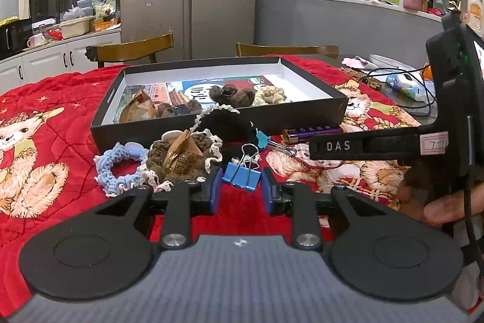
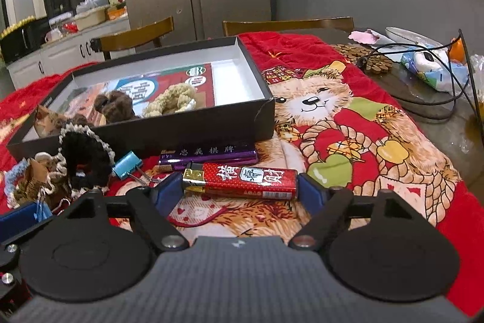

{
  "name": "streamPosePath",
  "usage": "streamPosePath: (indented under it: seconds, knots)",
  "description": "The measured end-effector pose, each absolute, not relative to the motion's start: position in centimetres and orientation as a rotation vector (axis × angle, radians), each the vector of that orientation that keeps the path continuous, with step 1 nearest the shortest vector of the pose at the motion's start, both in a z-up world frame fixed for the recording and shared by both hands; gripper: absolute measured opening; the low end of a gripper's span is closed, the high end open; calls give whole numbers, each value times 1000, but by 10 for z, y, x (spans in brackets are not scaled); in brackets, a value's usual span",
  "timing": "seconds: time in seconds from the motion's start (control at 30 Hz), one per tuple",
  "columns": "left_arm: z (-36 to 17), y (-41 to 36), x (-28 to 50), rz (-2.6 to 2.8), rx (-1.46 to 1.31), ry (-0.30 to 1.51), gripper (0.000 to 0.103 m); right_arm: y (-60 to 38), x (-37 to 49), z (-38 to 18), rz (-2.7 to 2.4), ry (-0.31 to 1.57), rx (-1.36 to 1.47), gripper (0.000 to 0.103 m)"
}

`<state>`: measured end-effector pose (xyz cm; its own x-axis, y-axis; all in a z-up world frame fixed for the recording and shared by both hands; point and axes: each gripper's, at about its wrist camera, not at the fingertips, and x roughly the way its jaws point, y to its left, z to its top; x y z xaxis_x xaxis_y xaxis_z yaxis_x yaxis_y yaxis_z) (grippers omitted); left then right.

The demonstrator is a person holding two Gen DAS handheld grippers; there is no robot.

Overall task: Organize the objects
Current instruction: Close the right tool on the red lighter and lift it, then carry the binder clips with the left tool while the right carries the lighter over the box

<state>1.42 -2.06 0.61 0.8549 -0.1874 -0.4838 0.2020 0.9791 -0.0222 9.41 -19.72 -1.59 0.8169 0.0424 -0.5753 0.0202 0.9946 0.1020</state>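
Observation:
A red lighter [image 2: 242,183] lies crosswise on the red bear-print cloth [image 2: 348,123]. My right gripper [image 2: 240,192] has a blue pad against each end of it. In the left wrist view my left gripper [image 1: 241,192] stands narrow, its pads pressing the sides of a blue binder clip [image 1: 242,175]. A black box [image 1: 211,126] with a white inside sits behind, holding brown and cream scrunchies [image 1: 269,94]. In front of the box lie a purple lighter [image 2: 208,156], a light-blue clip [image 2: 127,164], a black scrunchie [image 2: 86,153], a brown scrunchie [image 1: 181,156] and a pale-blue one [image 1: 121,168].
Two wooden chairs [image 1: 136,49] stand behind the table. At the right end are a cork mat [image 2: 363,56], black cables [image 2: 423,105], a tissue pack [image 2: 429,71] and a plate. One finger [image 1: 338,146] of my right gripper crosses the left wrist view. Bare cloth lies to the left.

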Motion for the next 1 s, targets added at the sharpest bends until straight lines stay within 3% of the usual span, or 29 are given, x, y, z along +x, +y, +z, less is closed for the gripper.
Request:
streamPosePath:
  seconds: [0.5, 1.0]
  knots:
    - [14, -22, 3, -200, 37, 435, 32, -202, 72, 8, 101, 464, 169, 81]
    - [59, -2, 1, -101, 55, 367, 32, -199, 67, 64, 246, 390, 198, 81]
